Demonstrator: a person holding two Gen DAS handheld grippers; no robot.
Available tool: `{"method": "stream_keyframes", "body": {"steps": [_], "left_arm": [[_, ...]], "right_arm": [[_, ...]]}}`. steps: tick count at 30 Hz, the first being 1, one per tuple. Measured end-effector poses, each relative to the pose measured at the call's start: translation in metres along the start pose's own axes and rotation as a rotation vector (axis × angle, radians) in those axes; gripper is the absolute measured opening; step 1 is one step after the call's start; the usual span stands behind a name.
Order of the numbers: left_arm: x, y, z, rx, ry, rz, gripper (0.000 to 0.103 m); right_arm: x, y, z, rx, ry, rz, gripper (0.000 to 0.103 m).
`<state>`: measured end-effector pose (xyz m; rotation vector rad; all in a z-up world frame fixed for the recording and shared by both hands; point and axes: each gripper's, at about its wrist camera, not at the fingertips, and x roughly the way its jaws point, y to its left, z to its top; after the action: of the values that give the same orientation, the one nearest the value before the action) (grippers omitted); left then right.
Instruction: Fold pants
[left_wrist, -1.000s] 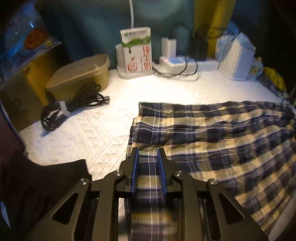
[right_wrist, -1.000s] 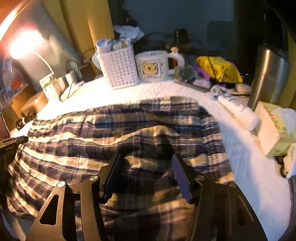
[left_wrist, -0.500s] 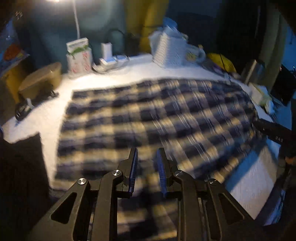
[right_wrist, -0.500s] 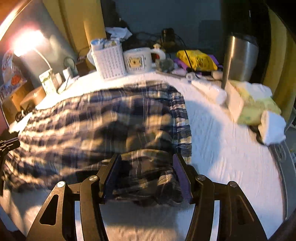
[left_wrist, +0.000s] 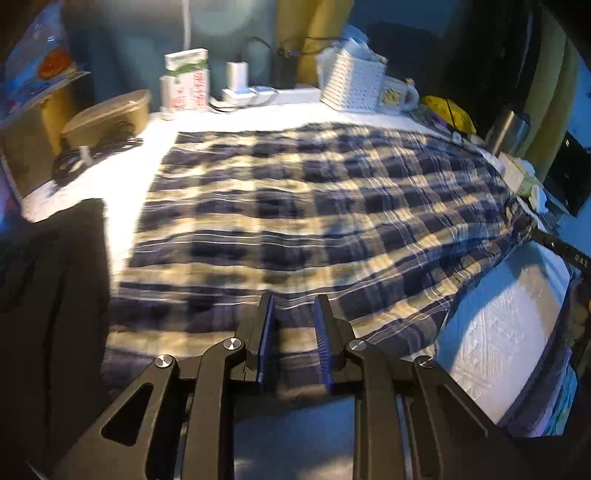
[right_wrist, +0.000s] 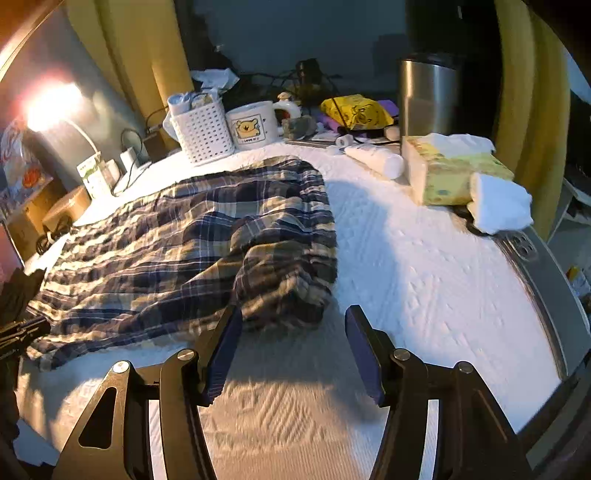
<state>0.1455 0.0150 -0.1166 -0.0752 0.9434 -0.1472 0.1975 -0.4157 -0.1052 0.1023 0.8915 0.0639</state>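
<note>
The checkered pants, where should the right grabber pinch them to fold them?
Probably the bunched corner of the checkered pants just ahead of the open right gripper. Come in low from the near edge of the white table cover: that lump stands up off it, so the fingers can straddle it.

The pants (right_wrist: 192, 236) are lying across the middle of the table (right_wrist: 424, 266), reaching toward its left edge. Along the back edge a basket (right_wrist: 203, 134) is standing just left of a mug (right_wrist: 253, 125). A tissue box (right_wrist: 447, 177) is sitting near the right edge, with a steel can (right_wrist: 426, 98) standing behind it.
</note>
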Motion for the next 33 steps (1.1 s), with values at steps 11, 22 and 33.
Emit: {"method": "stream_keyframes", "body": {"steps": [11,22,33], "left_arm": [[-0.032,0.05,0.007,-0.143,-0.106,0.12,0.044],[-0.028,0.058,0.016,-0.167,-0.099,0.186,0.044],[-0.012,0.034,0.025,-0.138,-0.068,0.186,0.044]], "right_arm": [[0.017,0.016,-0.002,0.03,0.057,0.152,0.082],[0.053,-0.001,0.024,0.227,0.058,0.31,0.082],[0.073,-0.021,0.041,0.345,0.021,0.342,0.016]]}}
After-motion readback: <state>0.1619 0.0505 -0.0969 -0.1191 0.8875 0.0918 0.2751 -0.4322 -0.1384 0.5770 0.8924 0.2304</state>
